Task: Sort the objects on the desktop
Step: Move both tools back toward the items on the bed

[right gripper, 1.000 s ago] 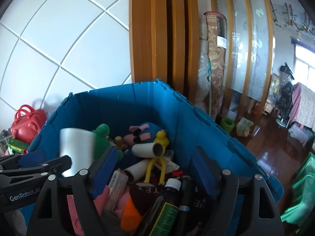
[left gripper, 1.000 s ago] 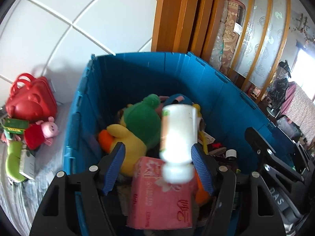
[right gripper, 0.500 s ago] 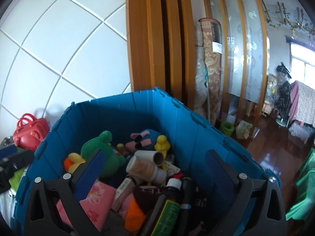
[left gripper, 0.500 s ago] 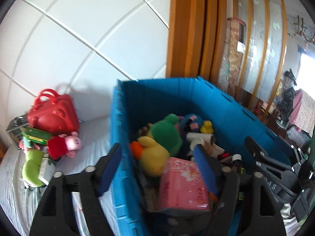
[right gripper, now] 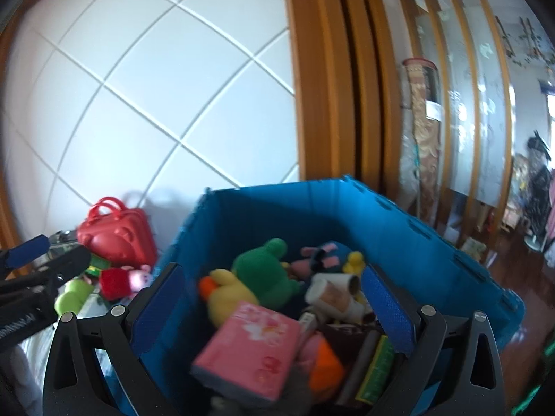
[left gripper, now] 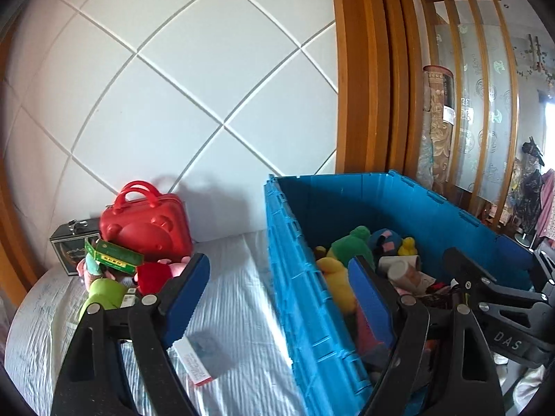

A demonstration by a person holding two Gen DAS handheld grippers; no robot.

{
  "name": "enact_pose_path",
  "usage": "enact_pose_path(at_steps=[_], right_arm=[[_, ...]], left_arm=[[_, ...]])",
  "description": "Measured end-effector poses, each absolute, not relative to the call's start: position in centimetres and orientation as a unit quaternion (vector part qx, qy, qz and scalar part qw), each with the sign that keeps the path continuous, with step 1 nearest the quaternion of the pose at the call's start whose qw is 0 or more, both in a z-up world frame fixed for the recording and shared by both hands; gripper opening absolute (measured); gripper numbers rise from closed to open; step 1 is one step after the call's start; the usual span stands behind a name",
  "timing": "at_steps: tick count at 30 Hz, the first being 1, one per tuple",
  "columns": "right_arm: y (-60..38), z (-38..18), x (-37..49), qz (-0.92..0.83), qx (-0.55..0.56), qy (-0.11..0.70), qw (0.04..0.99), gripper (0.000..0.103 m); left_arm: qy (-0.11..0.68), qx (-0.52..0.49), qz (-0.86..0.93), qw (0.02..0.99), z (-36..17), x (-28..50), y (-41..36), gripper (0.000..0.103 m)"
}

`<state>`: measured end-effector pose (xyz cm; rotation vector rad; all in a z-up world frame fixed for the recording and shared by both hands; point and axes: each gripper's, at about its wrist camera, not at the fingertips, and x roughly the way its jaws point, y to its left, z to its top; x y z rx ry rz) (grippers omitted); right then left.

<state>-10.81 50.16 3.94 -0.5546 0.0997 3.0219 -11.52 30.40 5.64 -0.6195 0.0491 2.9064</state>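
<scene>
Released since the earlier frame, the white plastic bottle (left gripper: 402, 270) lies inside the blue plastic crate (left gripper: 298, 298), at two o'clock of the empty left tool (left gripper: 277, 294), which stands wide. Right tool (right gripper: 270, 298) gapes wide, empty, above the crate.

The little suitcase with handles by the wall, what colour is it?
Red. The suitcase shows best in the left wrist view.

Background's mostly a white wall (left gripper: 180, 104) with diagonal grooves crossing it, then a chunky orange-brown wooden frame (left gripper: 367, 79) to its right. Past that there's a slatted wood screen with frosted patterned glass (left gripper: 485, 104), and a rolled rug (left gripper: 435, 121) stood upright against it. Dark shiny wood floor (right gripper: 499, 270) further back.
</scene>
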Motion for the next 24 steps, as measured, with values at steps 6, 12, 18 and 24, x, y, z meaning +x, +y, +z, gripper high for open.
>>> enact_pose_path(at_steps=[6, 12, 18, 24], right_arm=[[45.2, 4.4, -10.6, 0.982, -0.186, 0.006, 0.006, 0.103], [39.4, 4.8, -11.0, 0.981, -0.192, -0.015, -0.010, 0.103], [33.6, 4.4, -11.9, 0.979, -0.203, -0.033, -0.014, 0.103], [28.5, 2.4, -14.2, 0.970, -0.237, -0.035, -0.032, 0.103]], left_arm=[[0.006, -0.223, 0.972, 0.077, 5.3, -11.8, 26.8, 0.082], [-0.009, -0.229, 0.971, 0.067, 5.0, -12.2, 21.8, 0.082], [-0.013, -0.229, 0.972, 0.045, 3.9, -12.7, 16.0, 0.082], [-0.015, -0.264, 0.964, 0.001, 0.8, -14.9, 8.8, 0.082]])
